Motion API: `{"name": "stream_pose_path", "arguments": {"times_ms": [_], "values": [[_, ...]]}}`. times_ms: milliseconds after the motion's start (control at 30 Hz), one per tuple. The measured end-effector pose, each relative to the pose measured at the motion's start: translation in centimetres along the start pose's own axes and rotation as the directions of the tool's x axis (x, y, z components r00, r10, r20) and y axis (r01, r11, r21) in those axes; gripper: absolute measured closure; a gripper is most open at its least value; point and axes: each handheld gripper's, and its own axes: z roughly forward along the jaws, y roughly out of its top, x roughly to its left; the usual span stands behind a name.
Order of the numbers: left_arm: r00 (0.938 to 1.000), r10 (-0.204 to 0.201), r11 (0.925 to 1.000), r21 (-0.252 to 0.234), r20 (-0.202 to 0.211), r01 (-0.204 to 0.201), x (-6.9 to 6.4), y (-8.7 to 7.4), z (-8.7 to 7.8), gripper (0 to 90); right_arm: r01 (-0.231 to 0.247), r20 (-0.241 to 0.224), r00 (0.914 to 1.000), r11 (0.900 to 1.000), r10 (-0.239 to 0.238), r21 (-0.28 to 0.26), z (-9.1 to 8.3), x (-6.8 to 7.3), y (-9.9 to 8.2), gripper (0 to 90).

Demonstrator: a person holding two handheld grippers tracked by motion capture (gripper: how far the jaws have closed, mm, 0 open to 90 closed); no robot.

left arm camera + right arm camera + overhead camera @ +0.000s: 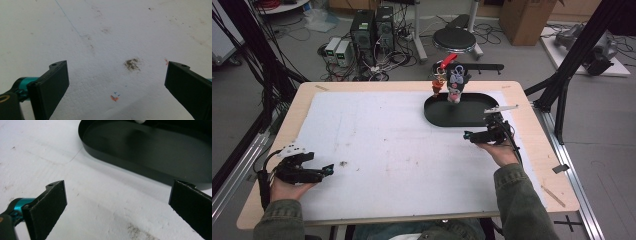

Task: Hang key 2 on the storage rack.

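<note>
White mat (387,150) covers the wooden table (532,150); floor behind has PC towers (372,30), stool (454,39), cardboard box (524,17). Black oval tray (452,117) sits far right on the mat, with a bunch of small toys and a red tag (451,80) at its far rim. Right gripper (473,135) is just beside the tray's near edge, jaws wide apart, empty. Left gripper (328,169) rests near-left, well apart from the tray, jaws also spread, empty. Right gripper view shows the tray wall (130,165) close up; left gripper view shows a brown smudge (131,64) and orange mark (114,98) on the mat. No readable writing.
</note>
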Motion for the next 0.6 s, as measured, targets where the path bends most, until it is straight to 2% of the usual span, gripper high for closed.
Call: {"name": "stream_pose_path", "arguments": {"times_ms": [200, 433, 500, 600], "values": [[1.0000, -0.002, 1.0000, 0.003, -0.002, 0.002, 0.1, -0.1, -0.1, 6.0, 0.033, -0.045, 0.9984, 0.9987, -0.035, -0.038, -0.1, 0.4, -1.2, 0.5], [1.0000, -0.007, 1.0000, 0.003, -0.003, 0.007, 0.0, -0.3, -0.2, 5.9, 0.046, -0.051, 0.9974, 0.9961, -0.050, -0.075, -0.1, 0.5, -2.6, 0.5], [1.0000, -0.007, 1.0000, 0.005, -0.003, 0.007, 0.0, -0.3, -0.2, 5.9, 0.043, -0.049, 0.9977, 0.9970, -0.046, -0.065, -0.1, 0.6, -2.9, 0.5], [1.0000, -0.003, 1.0000, 0.009, -0.003, 0.003, 0.0, -0.3, -0.1, 5.9, 0.061, -0.044, 0.9970, 0.9969, -0.064, -0.048, -0.1, 0.6, -3.2, 0.5]]}}
